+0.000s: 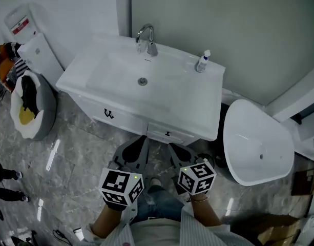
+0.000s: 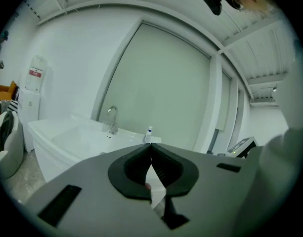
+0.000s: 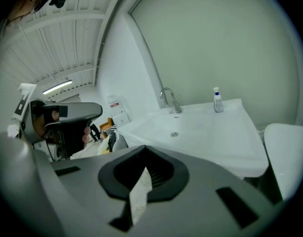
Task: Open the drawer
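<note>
Tap (image 1: 146, 39) and bottle (image 1: 202, 61) at the rear of the vanity top (image 1: 192, 99), drawers (image 1: 116, 118) below, bin (image 1: 31, 106) at its left.

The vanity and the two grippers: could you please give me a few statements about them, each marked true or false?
1. Both drawers of the vanity are closed. True.
2. The left gripper is clamped on a drawer handle. False: its jaws are together on nothing, short of the vanity.
3. A small bottle stands on the countertop to the right of the faucet. True.
4. The right gripper has its jaws wide apart. False: they are together and empty.
5. The lined bin stands to the right of the vanity. False: the bin is at its left in the head view.
</note>
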Tool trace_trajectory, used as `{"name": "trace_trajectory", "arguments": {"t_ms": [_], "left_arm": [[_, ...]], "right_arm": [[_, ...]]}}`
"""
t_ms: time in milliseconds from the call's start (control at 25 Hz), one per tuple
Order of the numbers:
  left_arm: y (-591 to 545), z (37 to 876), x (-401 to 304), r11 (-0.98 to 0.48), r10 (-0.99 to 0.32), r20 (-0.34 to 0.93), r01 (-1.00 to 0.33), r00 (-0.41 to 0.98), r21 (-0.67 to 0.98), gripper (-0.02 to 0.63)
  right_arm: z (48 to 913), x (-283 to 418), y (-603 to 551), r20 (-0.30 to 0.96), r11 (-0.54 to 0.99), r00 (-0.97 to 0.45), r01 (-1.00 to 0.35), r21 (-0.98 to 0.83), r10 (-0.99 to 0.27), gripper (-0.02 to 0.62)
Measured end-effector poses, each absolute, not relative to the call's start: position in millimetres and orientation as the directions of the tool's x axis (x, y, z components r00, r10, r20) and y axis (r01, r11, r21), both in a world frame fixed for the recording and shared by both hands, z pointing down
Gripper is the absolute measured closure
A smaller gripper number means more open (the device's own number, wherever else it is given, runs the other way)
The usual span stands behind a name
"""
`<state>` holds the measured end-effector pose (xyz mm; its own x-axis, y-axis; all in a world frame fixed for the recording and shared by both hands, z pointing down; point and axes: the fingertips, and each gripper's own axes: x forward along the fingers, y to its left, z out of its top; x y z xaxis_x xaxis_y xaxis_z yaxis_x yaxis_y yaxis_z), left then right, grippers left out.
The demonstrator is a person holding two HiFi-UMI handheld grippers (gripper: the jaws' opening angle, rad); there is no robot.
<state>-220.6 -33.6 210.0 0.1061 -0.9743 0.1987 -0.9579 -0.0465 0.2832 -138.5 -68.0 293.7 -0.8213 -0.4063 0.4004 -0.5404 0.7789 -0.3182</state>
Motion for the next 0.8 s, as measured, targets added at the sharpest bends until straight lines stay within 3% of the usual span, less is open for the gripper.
{"name": "trace_trajectory", "arguments": {"t_ms": [440, 800], "left_arm": [[-67.0, 225.6, -235.6, -0.285, -0.908, 0.226, -0.915, 0.354, 0.286, 0.591], [-73.4, 248.2, -237.7, -0.382, -0.854, 0.250, -0.876, 0.456, 0.294, 0.590]], "right_arm": [[304.2, -141.0, -87.0, 0.419, 0.591, -0.670, -0.741, -0.319, -0.613, 0.586], [319.9, -143.3, -89.8, 0.439, 0.505, -0.590, -0.807, -0.305, -0.678, 0.586]]}}
